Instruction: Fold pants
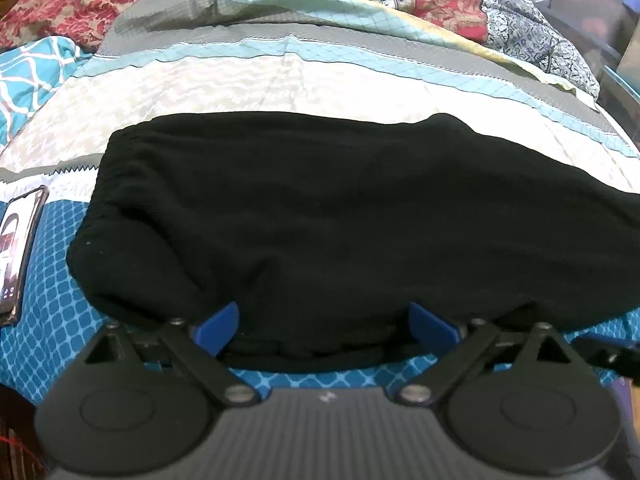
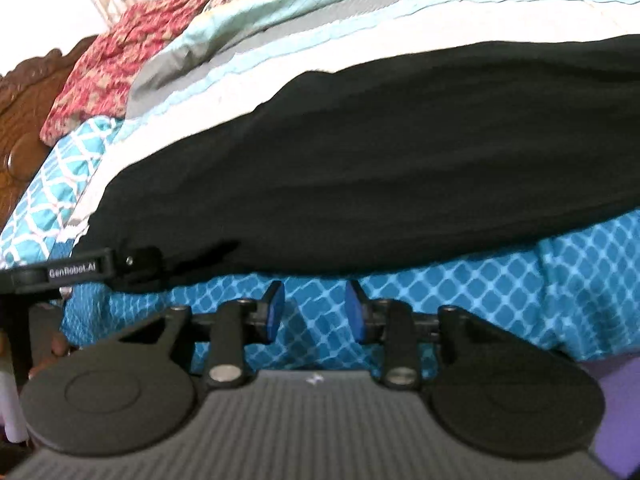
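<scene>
The black pants [image 1: 320,208] lie folded in a broad band across the bed. In the left wrist view my left gripper [image 1: 325,326] stands wide open at their near edge. A bunched black hem lies between its blue pads [image 1: 218,328], with a gap at each pad. In the right wrist view the pants [image 2: 380,168] stretch beyond the fingertips. My right gripper [image 2: 316,312] is partly open over the blue patterned sheet [image 2: 520,288], a little short of the pants' edge, with only sheet between its pads.
A phone [image 1: 18,248] lies on the sheet left of the pants. Red floral quilts [image 1: 80,4] and striped bedding are piled behind. A carved wooden headboard [image 2: 20,120] is at the far left. A black bar labelled GenRobot.AI [image 2: 76,270] reaches to the pants' left end.
</scene>
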Motion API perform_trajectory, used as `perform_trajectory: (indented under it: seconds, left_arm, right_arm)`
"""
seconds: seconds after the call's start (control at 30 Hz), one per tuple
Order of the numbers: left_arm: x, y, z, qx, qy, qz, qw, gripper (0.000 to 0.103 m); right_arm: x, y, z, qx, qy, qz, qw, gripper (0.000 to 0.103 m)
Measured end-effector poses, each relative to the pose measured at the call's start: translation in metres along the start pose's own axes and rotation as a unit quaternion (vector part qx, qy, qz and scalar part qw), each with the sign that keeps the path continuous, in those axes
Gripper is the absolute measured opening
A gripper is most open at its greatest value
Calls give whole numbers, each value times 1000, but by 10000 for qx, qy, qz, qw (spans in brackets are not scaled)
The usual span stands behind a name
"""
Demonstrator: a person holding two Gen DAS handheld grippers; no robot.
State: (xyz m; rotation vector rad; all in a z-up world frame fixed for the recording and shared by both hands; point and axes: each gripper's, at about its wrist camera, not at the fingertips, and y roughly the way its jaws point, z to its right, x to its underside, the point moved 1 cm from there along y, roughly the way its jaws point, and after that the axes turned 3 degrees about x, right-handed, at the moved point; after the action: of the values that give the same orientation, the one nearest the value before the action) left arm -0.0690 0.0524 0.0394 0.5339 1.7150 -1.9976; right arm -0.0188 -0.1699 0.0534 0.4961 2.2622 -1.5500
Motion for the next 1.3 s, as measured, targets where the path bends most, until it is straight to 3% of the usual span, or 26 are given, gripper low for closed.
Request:
perform_trajectory:
  seconds: [0.33,0.6,0.8,1.3]
  left_arm:
    - [3,3,6,-145,83,-58,9998,99]
    - [5,4,11,-260,133,-128,9995,101]
    - [6,6,11,-264,43,-185,9995,103]
    - [17,9,-4,54,-557,-335,9979,103]
  right_arm:
    - [-11,-23,45,204,899,683,9934,38]
    - [2,3,58,170,1503,89,9885,38]
    - [2,2,55,60,1576,128,9874,44]
    - [5,-1,56,191,1336,172,9907,46]
